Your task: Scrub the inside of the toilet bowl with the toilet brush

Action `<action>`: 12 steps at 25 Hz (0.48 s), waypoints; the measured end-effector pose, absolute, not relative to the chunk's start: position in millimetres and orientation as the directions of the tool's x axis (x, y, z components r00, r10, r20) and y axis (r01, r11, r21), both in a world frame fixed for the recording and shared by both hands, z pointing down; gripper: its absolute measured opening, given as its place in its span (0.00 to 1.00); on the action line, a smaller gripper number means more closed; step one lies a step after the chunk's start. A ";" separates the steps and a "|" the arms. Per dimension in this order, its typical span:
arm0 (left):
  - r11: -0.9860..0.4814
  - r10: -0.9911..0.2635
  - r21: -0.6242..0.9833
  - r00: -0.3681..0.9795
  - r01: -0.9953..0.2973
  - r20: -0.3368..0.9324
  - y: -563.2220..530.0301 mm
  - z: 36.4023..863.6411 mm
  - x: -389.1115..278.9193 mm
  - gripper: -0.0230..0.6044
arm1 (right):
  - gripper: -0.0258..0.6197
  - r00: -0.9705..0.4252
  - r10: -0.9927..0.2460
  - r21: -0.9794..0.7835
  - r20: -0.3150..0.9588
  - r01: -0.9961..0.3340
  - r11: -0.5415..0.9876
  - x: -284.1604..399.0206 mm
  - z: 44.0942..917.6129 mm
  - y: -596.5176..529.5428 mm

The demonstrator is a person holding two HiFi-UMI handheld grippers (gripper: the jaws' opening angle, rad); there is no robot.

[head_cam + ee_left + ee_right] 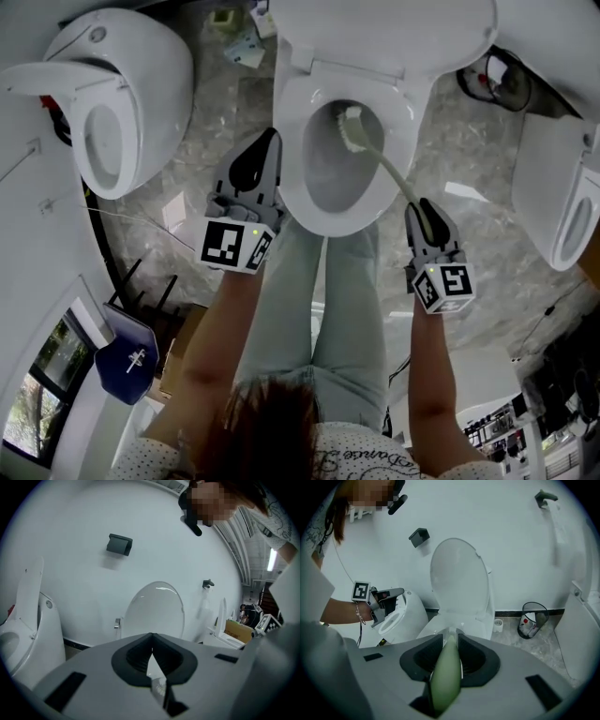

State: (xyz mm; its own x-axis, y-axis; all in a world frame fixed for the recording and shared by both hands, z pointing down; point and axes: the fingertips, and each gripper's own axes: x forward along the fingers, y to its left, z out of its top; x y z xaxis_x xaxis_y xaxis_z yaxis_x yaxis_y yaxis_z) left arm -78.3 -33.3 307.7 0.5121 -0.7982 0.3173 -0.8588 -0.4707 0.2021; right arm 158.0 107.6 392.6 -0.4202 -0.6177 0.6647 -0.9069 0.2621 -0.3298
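The white toilet (309, 187) stands open in the middle of the head view, its lid (459, 578) raised against the wall. The toilet brush head (354, 129) is inside the bowl near the far rim. Its pale green handle (394, 173) runs back to my right gripper (419, 208), which is shut on it; the handle (446, 677) fills the jaws in the right gripper view. My left gripper (272, 141) hovers by the bowl's left rim, shut with nothing in it. It faces the raised lid (154, 611) in the left gripper view.
A second toilet (112, 122) stands at the left and a third (562, 206) at the right. A black mesh waste bin (532, 618) sits on the marble floor right of the middle toilet. The person's legs (319, 309) are close in front of the bowl.
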 end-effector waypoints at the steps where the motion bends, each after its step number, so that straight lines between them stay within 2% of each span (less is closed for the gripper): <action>1: -0.466 -0.799 0.205 0.509 -0.861 0.321 -33.4 316.2 -79.6 0.04 | 0.22 -0.421 -0.617 -0.332 0.664 -0.906 0.261 156.4 400.4 106.5; 12: -0.451 -0.795 0.213 0.498 -0.867 0.346 -29.8 376.3 -93.0 0.04 | 0.22 -0.413 -0.640 -0.394 0.648 -0.901 0.182 136.3 470.6 97.1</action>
